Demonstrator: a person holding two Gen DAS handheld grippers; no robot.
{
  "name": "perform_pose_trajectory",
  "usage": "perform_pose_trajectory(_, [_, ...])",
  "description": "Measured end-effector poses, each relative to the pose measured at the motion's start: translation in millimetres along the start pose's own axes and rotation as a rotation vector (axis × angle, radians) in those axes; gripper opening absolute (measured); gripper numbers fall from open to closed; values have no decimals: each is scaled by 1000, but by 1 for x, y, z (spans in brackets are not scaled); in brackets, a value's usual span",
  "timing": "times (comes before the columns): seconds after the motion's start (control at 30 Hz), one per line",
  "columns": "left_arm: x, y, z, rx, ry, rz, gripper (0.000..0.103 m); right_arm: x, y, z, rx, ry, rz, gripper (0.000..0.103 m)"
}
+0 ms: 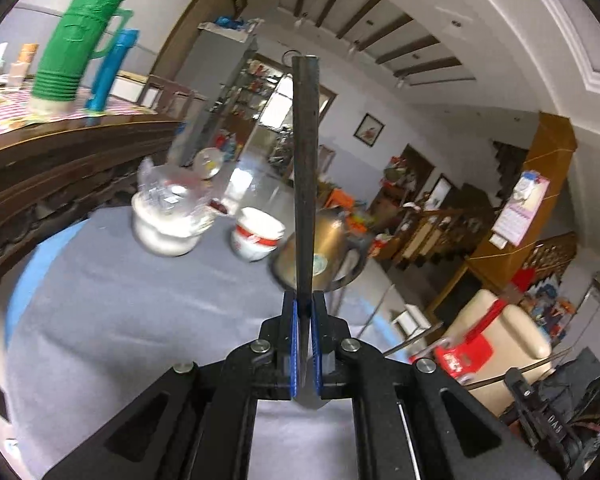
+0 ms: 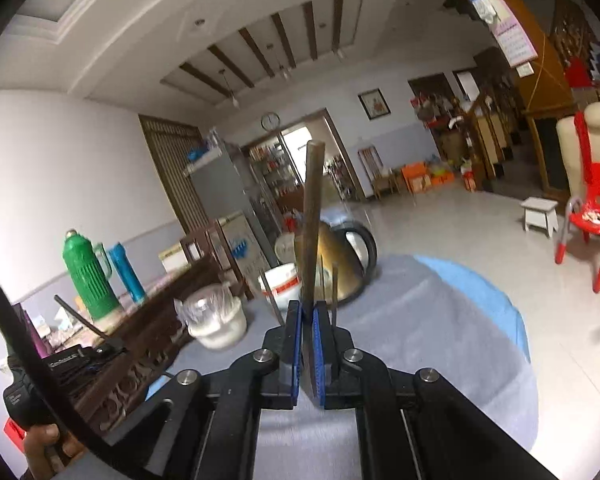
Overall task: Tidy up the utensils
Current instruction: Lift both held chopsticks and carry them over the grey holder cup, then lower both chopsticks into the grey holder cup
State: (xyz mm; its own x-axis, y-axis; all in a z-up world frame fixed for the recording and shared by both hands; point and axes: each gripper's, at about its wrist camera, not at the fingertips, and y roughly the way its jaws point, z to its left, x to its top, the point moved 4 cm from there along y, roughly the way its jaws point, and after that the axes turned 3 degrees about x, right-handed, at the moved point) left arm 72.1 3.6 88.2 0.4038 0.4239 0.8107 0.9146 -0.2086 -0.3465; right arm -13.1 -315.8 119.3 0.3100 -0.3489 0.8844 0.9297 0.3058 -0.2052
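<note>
While left gripper and right gripper each pinch flat metal utensil near base: stiff, light, slippery; long end levers easily.

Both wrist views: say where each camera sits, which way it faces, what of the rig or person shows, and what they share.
Left wrist: on the left gripper, looking along its fingers over the grey cloth to the bowls, kettle and room; its jaws are clamped on a dark utensil.
Right wrist: on the right gripper, facing the same table and room; its jaws are clamped on a utensil; a hand shows at lower left.
Shared: kettle, bowls, green flask, red chair.
</note>
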Motion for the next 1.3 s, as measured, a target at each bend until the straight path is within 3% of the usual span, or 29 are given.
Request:
perform_pose_trajectory(0.2, [11, 33, -27, -59, -10, 29, 6, 22, 17, 1, 10, -1, -45, 6])
perform_pose_trajectory(0.4, [4, 66, -40, -58, 5, 75, 6, 27, 40, -4, 18, 15, -34, 6])
perform_pose_trajectory(0.63, [-7, 91, -42, -36, 22, 120, 6, 16, 73, -14, 4, 16, 19, 6])
perform_pose_trajectory(1.3, [-29, 122, -41, -4, 59, 195, 6, -15, 119, -13, 1, -26, 135, 6])
